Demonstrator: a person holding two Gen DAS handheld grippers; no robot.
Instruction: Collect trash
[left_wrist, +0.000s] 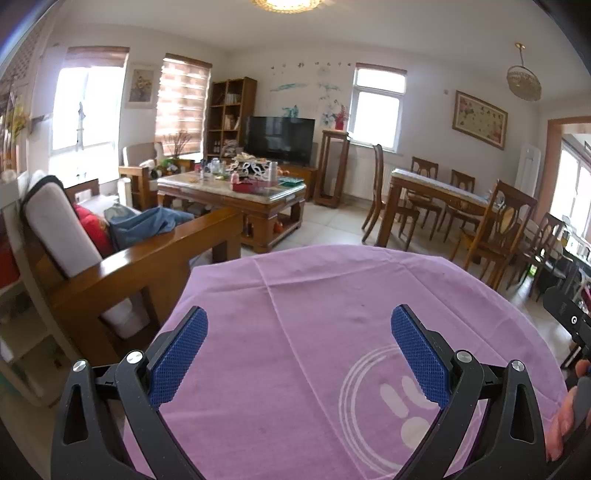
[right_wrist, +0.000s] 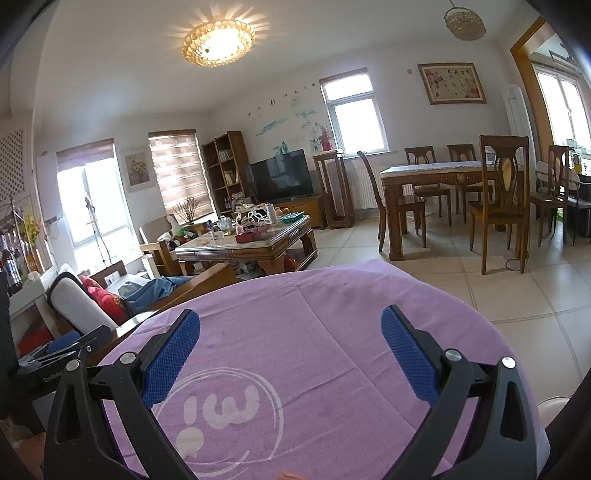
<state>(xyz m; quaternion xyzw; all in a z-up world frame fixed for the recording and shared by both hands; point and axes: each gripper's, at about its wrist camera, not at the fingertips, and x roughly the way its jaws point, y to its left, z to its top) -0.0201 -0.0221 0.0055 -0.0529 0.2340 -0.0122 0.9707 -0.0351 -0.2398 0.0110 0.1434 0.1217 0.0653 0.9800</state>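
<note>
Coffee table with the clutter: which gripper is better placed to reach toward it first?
Left, slightly. Both the left gripper and right gripper are open and empty above the purple cloth; the coffee table lies far ahead, toward the left side.

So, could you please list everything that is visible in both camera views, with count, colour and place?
Purple cloth with a white round logo: one, covering the near table, under both grippers.
Wooden coffee table with a pale top: one, brown, mid-room, cluttered with small items.
Black flat television: one, against the far wall.
Wooden bookshelf: one, brown, left of the television.
Wooden dining table: one, brown, on the right, with several wooden chairs around it.
Wooden-framed sofa: one, with white, red and blue cushions or cloth, on the left.
Round ceiling lamp: one, lit.
Left gripper: blue fingers open, empty.
Right gripper: blue fingers open, empty.
</note>
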